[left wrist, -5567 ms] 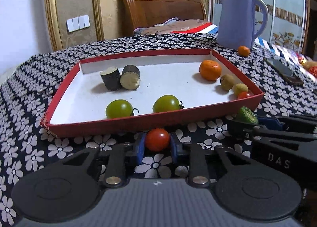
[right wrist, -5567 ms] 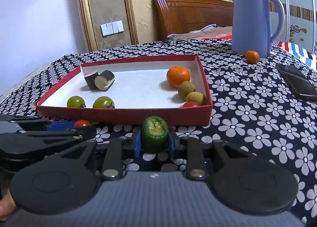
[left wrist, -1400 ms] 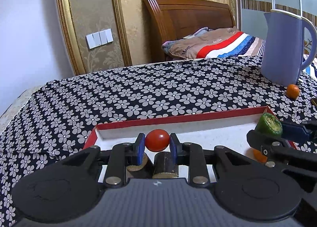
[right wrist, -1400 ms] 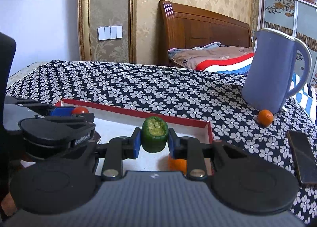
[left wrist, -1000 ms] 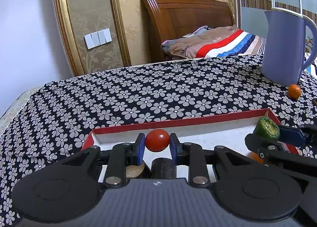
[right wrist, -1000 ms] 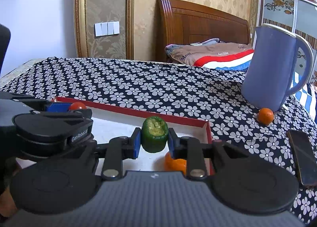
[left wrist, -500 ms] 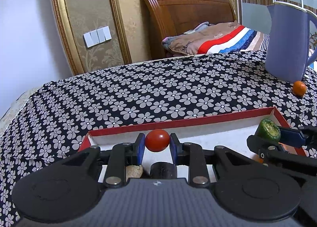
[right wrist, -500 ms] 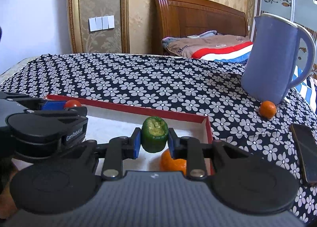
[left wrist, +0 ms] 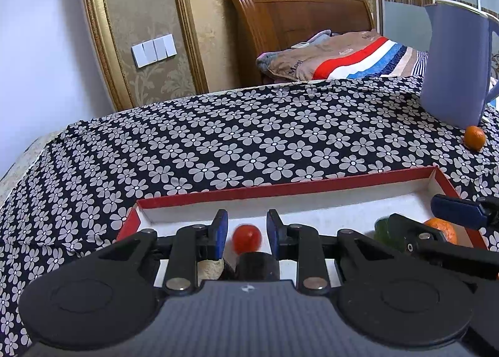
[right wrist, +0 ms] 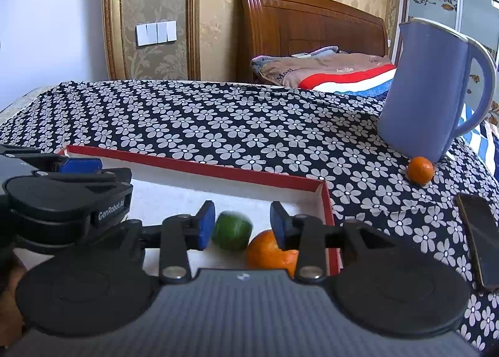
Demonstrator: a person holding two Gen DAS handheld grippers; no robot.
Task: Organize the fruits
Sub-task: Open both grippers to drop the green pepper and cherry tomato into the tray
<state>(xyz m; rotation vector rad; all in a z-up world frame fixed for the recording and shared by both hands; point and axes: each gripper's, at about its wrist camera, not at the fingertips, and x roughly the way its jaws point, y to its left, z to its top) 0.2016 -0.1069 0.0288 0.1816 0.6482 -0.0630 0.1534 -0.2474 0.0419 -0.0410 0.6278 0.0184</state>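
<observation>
A white-floored red tray (left wrist: 280, 189) lies on the flowered cloth. My left gripper (left wrist: 247, 220) hovers over its left part. A small red tomato (left wrist: 247, 238) shows just below the blue pads, blurred and touching neither. Two dark cut pieces (left wrist: 255, 265) lie under the fingers. My right gripper (right wrist: 241, 210) is over the tray's right corner (right wrist: 324, 188) and its jaws are opening. The green fruit (right wrist: 232, 230) is blurred and loose between the pads, beside an orange (right wrist: 268, 251) on the tray floor.
A blue jug (right wrist: 430, 92) stands on the cloth at the right with a small orange (right wrist: 421, 170) at its foot. A dark phone (right wrist: 480, 232) lies near the right edge. Behind the table are a wooden headboard and a striped pillow.
The tomato has slipped down out of the left pads. The right jaws have widened and the green fruit has dropped from between them toward the tray floor.
</observation>
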